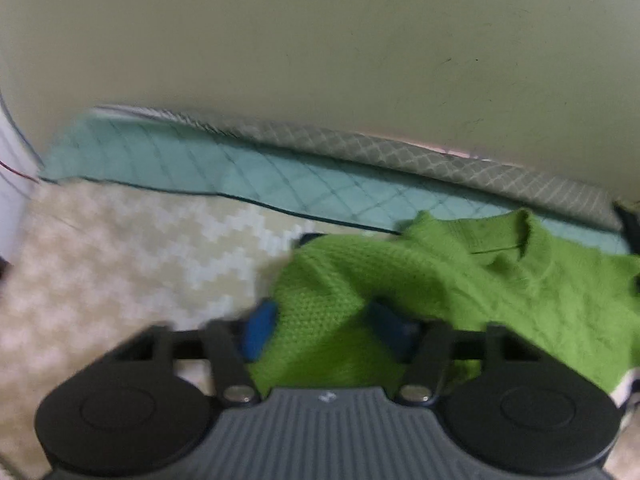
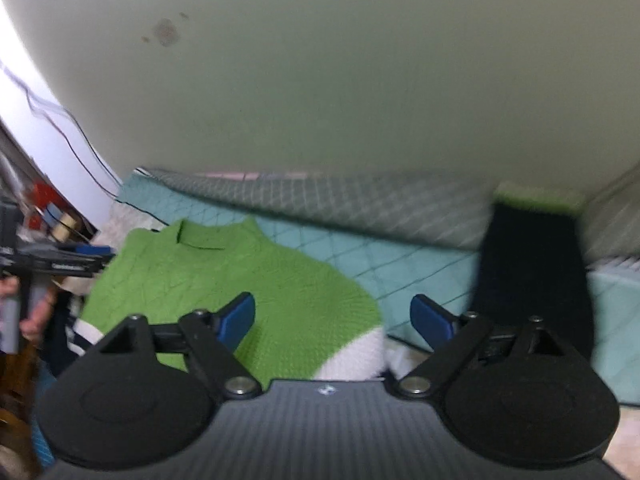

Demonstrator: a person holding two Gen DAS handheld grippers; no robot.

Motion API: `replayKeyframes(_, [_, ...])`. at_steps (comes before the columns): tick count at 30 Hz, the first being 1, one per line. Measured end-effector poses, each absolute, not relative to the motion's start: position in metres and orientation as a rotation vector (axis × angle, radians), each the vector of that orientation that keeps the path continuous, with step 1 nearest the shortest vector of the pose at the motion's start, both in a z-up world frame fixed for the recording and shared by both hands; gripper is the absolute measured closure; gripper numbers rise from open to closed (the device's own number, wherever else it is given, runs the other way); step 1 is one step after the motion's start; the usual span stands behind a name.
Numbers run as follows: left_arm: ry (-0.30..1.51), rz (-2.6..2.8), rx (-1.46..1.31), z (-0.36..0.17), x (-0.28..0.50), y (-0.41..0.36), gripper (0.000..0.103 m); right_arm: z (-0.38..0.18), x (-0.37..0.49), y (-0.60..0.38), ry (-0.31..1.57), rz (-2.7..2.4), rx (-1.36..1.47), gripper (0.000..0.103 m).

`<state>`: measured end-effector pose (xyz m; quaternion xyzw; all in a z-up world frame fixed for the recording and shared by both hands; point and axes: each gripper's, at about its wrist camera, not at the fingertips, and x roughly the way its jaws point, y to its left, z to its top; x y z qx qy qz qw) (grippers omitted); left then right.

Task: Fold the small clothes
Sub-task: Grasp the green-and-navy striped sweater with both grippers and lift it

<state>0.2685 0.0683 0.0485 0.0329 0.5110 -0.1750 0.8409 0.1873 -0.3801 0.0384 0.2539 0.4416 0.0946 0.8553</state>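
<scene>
Green knitted sweater with white hem [image 2: 224, 280] lies on the teal quilted bed cover [image 2: 400, 272], one side folded in; left hand-held gripper [image 1: 320, 330] pinches a green fold, right hand-held gripper [image 2: 333, 317] spread, empty; final folds remain

My left gripper [image 1: 324, 326] — two black linkage arms ending in blue pads — points steeply downward, its jaws drawn close on a fold of green knit between them. My right gripper [image 2: 332, 316], of the same build, angles down with its blue fingers [image 2: 236, 320] spread wide and nothing between them. In the right wrist view my left hand [image 2: 34, 312] grips the other tool's grey handle.
</scene>
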Motion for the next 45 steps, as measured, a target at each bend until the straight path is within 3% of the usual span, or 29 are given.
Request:
replayKeyframes(1, [1.073, -0.392, 0.068, 0.040, 0.268, 0.072, 0.072, 0.038, 0.188, -0.378, 0.946, 0.235, 0.544, 0.039])
replayKeyframes(3, [1.033, -0.411, 0.092, 0.044, 0.260, 0.073, 0.097, 0.039, 0.184, -0.366, 0.932, 0.242, 0.502, 0.090])
replayKeyframes(4, [0.999, -0.396, 0.112, 0.048, 0.252, 0.074, 0.096, 0.042, 0.180, -0.363, 0.899, 0.239, 0.486, 0.093])
replayKeyframes(10, [0.784, -0.412, 0.041, 0.121, 0.196, 0.096, 0.097, 0.122, 0.126, -0.347, 0.603, 0.172, 0.354, 0.097])
replayKeyframes(21, [0.218, -0.467, -0.108, 0.327, 0.009, 0.139, 0.097, 0.334, -0.043, -0.263, 0.047, 0.124, 0.120, 0.098])
replayKeyframes(26, [0.039, -0.439, -0.160, 0.400, -0.058, 0.154, 0.097, 0.418, -0.115, -0.224, -0.119, 0.074, 0.030, 0.099])
replayKeyframes(32, [-0.059, -0.410, -0.110, 0.444, -0.107, 0.147, 0.097, 0.478, -0.196, -0.236, -0.172, 0.037, 0.064, 0.100])
replayKeyframes(34, [-0.059, -0.409, -0.076, 0.437, -0.118, 0.143, 0.097, 0.475, -0.192, -0.232, -0.157, 0.024, 0.065, 0.100])
replayKeyframes(39, [0.072, -0.426, -0.037, 0.393, -0.061, 0.119, 0.098, 0.416, -0.153, -0.264, -0.043, 0.011, 0.167, 0.100])
replayKeyframes(45, [0.269, -0.376, 0.055, 0.277, 0.066, 0.045, 0.097, 0.293, -0.051, -0.310, 0.198, -0.069, 0.323, 0.099])
